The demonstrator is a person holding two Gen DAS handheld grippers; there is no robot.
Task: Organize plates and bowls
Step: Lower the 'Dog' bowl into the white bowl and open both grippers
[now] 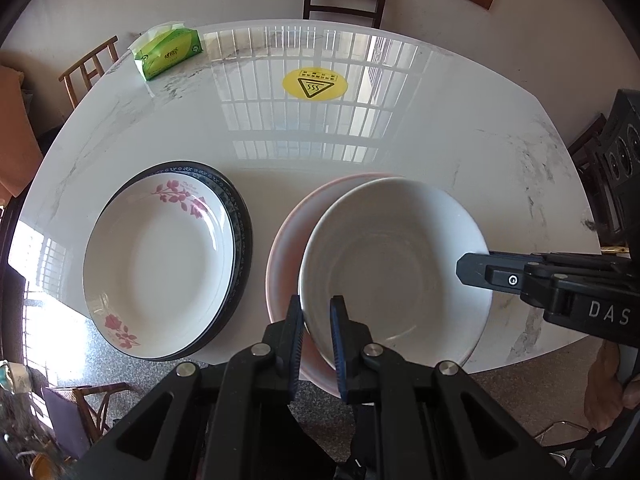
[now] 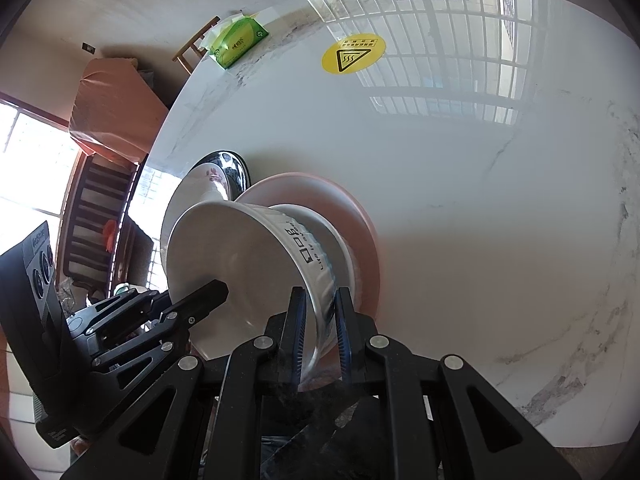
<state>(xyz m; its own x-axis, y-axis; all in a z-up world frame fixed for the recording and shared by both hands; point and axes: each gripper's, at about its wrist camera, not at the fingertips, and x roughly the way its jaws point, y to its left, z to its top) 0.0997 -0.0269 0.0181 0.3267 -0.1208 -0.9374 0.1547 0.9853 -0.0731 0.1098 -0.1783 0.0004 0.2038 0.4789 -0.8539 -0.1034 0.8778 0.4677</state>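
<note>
I am clamping the left hand-held gripper [image 1: 317, 334] on the near rim of the white bowl [image 1: 394, 264], and the right hand-held gripper [image 2: 320, 320] is pinching its opposite wall, so both sides are sharing the weight. The bowl is tilting over the pink bowl [image 1: 288, 236] on the desk [image 1: 400, 128], probably for nesting. Beside them, the flowered plate [image 1: 160, 256] is sitting on the dark-rimmed plate [image 1: 240, 216].
</note>
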